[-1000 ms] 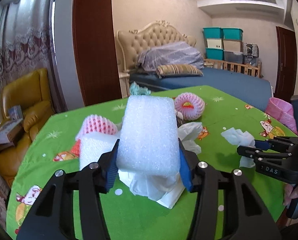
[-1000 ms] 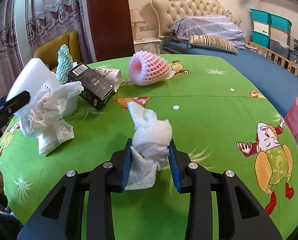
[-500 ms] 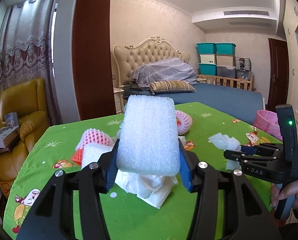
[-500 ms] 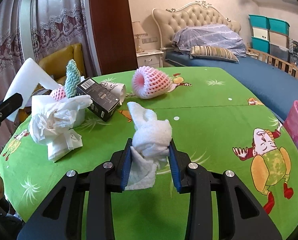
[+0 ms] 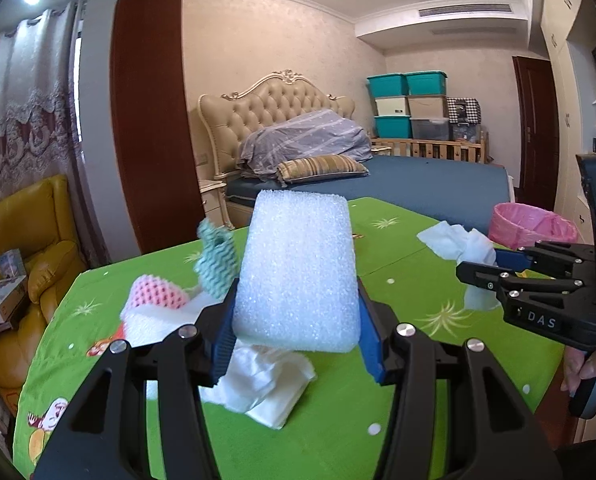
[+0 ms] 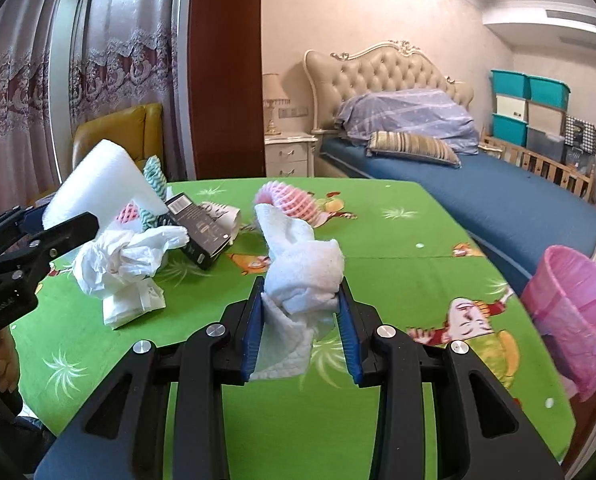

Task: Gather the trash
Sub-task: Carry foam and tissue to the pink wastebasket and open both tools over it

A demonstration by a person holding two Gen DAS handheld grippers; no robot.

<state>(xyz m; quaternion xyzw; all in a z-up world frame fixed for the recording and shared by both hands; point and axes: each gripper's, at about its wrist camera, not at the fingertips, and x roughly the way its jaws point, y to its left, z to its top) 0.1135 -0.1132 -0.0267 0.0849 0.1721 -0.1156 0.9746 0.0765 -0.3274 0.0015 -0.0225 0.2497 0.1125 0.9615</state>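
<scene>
My left gripper (image 5: 298,320) is shut on a white foam block (image 5: 298,268), and crumpled white tissue (image 5: 262,384) hangs under it. From the right wrist view the same foam block (image 6: 98,184) and dangling tissue (image 6: 126,256) show at the left. My right gripper (image 6: 302,320) is shut on a crumpled white paper towel (image 6: 302,268), held above the green tablecloth (image 6: 378,280). In the left wrist view that right gripper (image 5: 482,268) and its paper towel (image 5: 458,244) are at the right. A pink-lined trash bin (image 6: 578,312) stands beside the table's right edge.
On the table lie a pink foam fruit net (image 6: 290,200), a black box (image 6: 198,228), a teal zigzag item (image 6: 156,184) and another pink net (image 5: 154,300) on white foam. A bed (image 6: 478,192), a yellow armchair (image 5: 30,248) and stacked storage boxes (image 5: 410,104) stand behind.
Both grippers have risen and swung right with their loads still held. The pink bin now shows larger in both views.
</scene>
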